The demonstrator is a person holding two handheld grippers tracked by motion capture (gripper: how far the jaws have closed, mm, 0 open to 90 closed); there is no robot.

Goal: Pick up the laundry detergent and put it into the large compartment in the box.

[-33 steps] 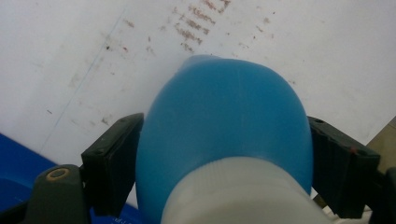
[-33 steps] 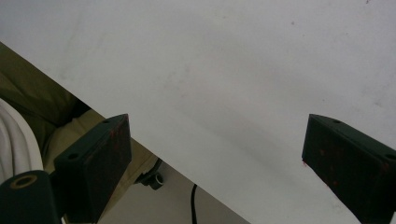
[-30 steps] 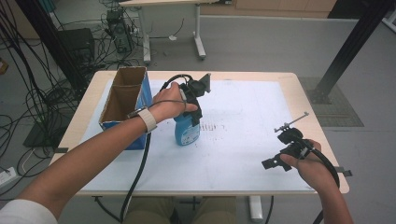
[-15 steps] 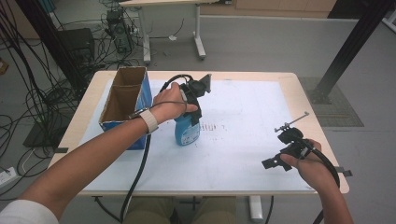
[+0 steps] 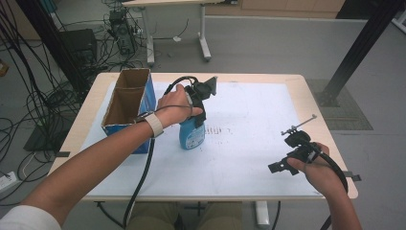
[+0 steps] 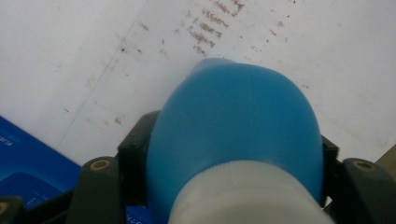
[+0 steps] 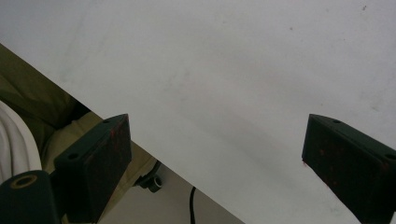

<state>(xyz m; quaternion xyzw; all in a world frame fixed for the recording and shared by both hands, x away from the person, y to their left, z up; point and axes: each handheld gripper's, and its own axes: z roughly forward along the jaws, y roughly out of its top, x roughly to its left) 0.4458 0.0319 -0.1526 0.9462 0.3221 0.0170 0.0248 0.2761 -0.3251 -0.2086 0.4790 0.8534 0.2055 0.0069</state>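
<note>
The left claw [image 5: 197, 111], its jaws just closed onto the upright bottle [image 5: 191, 135] from above, holds it beside the box [image 5: 125, 103], while the right claw [image 5: 298, 139] stands open, well apart.

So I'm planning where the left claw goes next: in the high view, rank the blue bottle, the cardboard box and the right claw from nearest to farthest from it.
1. Blue bottle: clamped in the left claw.
2. Cardboard box: just to its left.
3. Right claw: far right, near the table's front edge.
</note>
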